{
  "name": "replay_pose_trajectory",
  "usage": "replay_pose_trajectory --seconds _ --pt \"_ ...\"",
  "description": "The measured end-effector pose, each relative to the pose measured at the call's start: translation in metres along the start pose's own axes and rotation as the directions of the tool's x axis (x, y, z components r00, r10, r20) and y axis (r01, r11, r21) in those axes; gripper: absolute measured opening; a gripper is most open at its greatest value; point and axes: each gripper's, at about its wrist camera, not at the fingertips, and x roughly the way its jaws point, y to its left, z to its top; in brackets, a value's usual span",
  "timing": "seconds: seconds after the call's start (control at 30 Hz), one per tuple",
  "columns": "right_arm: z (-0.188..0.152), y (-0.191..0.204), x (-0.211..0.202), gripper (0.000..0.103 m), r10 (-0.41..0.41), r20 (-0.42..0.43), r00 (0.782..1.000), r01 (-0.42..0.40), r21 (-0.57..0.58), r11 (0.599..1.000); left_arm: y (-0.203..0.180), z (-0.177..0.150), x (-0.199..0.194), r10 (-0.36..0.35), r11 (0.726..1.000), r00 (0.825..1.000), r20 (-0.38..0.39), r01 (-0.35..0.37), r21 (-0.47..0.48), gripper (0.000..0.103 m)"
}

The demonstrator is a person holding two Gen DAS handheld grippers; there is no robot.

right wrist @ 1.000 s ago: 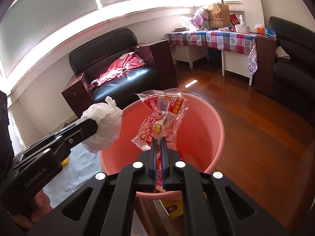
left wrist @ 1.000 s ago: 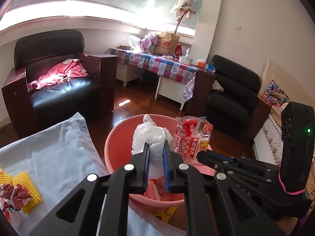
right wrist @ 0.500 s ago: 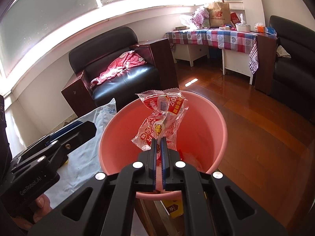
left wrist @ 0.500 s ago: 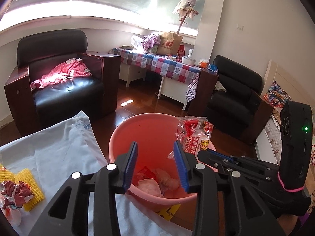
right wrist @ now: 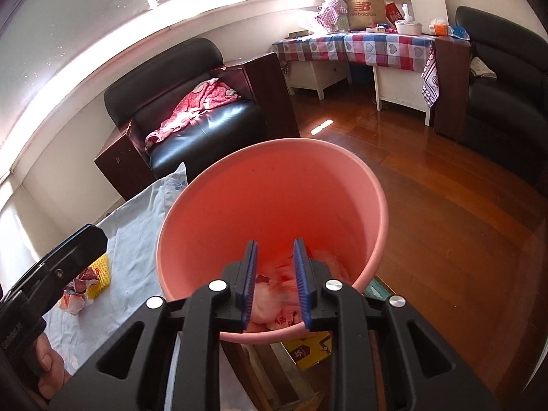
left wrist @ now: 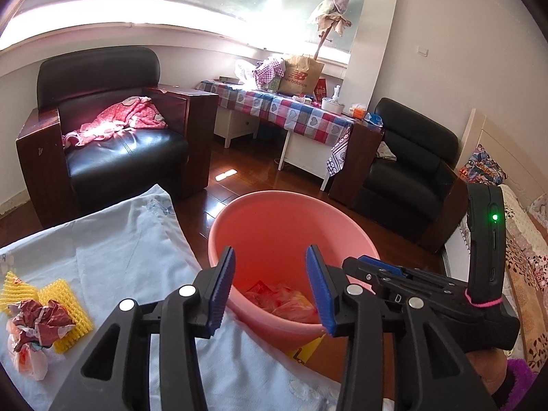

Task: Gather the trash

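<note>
Crumpled wrappers (right wrist: 274, 308) in round pink plastic bucket (right wrist: 274, 185); left gripper (left wrist: 270, 287), right gripper (right wrist: 275, 286) jaws opening, empty.

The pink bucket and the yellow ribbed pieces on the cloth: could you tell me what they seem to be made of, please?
Pink bucket: probably moulded plastic, with a smooth, seamless wall, a rolled rim and a soft sheen. Yellow ribbed pieces: likely foam netting, the fruit-wrap kind, with a matte, open ribbed mesh; they look soft, though that is not certain.

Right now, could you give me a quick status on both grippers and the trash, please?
Left gripper and right gripper opening, nothing between pads. Wrappers lie in round pink plastic basin. Crumpled red-and-white wrapper waits on pale blue cloth. Path clear.
</note>
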Motion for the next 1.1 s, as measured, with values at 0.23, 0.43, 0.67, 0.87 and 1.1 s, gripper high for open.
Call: replay_pose_trajectory --seconds 0.23,0.43,0.67,0.87,1.1 --pt "0.000 0.009 -0.006 0.022 0.024 0.003 1.000 -0.024 -0.021 1.000 0.006 -0.006 -0.011 0.019 1.000 1.000 -0.004 -0.019 -0.009 0.046" --pt "-0.003 0.019 -0.009 0.022 0.047 -0.004 0.999 -0.048 -0.038 0.998 0.015 -0.014 -0.026 0.047 0.999 0.999 -0.007 -0.047 -0.012 0.047" --pt "-0.009 0.035 -0.011 0.025 0.072 -0.023 0.997 -0.073 -0.059 0.996 0.030 -0.022 -0.051 0.091 0.996 0.996 0.006 -0.091 -0.019 0.047" --pt "-0.015 0.053 -0.012 0.036 0.106 -0.037 0.994 -0.109 -0.088 0.990 0.047 -0.034 -0.079 0.148 0.989 0.989 0.018 -0.147 -0.021 0.047" --pt "-0.021 0.079 -0.011 0.036 0.143 -0.060 0.988 -0.149 -0.132 0.980 0.084 -0.049 -0.116 0.258 0.963 0.966 0.020 -0.255 -0.084 0.047"
